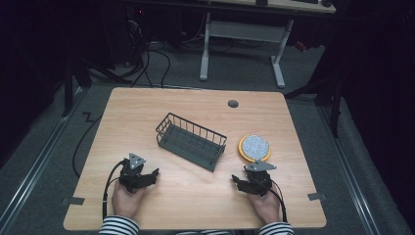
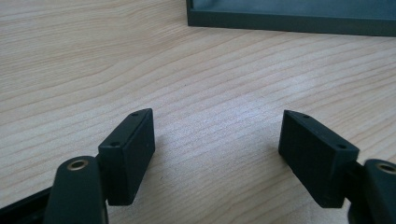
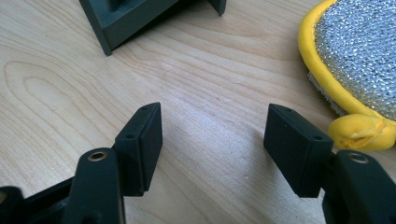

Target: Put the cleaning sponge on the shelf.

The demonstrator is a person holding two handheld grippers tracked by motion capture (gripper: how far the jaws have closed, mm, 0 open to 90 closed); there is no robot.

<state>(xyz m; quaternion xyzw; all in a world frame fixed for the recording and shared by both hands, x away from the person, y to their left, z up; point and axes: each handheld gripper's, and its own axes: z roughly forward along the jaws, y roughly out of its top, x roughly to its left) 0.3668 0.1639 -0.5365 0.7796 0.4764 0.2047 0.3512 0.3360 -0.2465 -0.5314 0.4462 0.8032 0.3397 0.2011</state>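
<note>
My right gripper (image 3: 213, 140) rests near the table's front edge, jaws apart and empty, just beside the round scouring pad (image 3: 359, 56). The pad looks light and squashy; I'd pinch its yellow rim. My left gripper (image 2: 217, 149) is spread too, holding nothing

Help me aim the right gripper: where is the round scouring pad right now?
In the high view the scouring pad lies on the table's right half, just right of the wire basket and just beyond the open right gripper.
</note>
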